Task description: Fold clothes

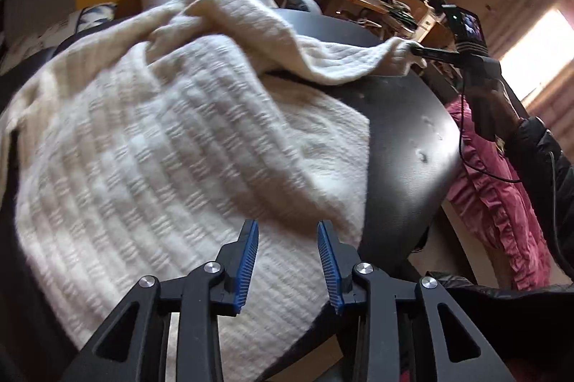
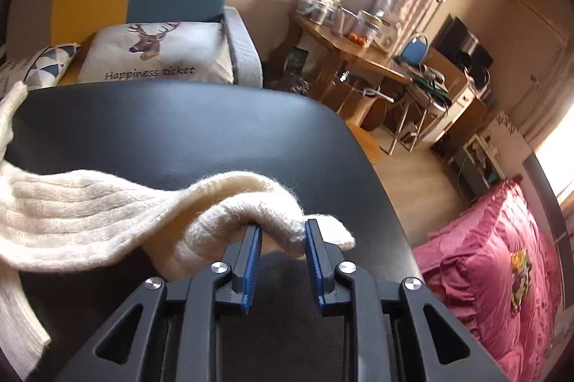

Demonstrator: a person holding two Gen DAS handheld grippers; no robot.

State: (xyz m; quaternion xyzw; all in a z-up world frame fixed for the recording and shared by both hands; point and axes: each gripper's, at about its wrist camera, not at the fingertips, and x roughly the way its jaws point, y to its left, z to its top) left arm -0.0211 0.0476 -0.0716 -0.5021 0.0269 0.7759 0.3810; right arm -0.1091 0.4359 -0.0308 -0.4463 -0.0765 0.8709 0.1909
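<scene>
The sweater (image 1: 172,138) sprawls over the black table (image 1: 405,145), its sleeve (image 2: 229,202) draped across the right claw's (image 2: 283,234) parted fingers toward 3 o'clock (left claw (image 1: 287,238) wide, empty), so a sleeve fold seems underway, needing a firm pinch.

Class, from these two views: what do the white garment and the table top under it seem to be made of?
Garment: likely a wool or acrylic knit, cream and matt; ribbed rows and fuzzy fibres show along its edge. Table top: hard, smooth, dark, perhaps painted wood or laminate, with a soft sheen and small marks; the exact material cannot be told.
</scene>
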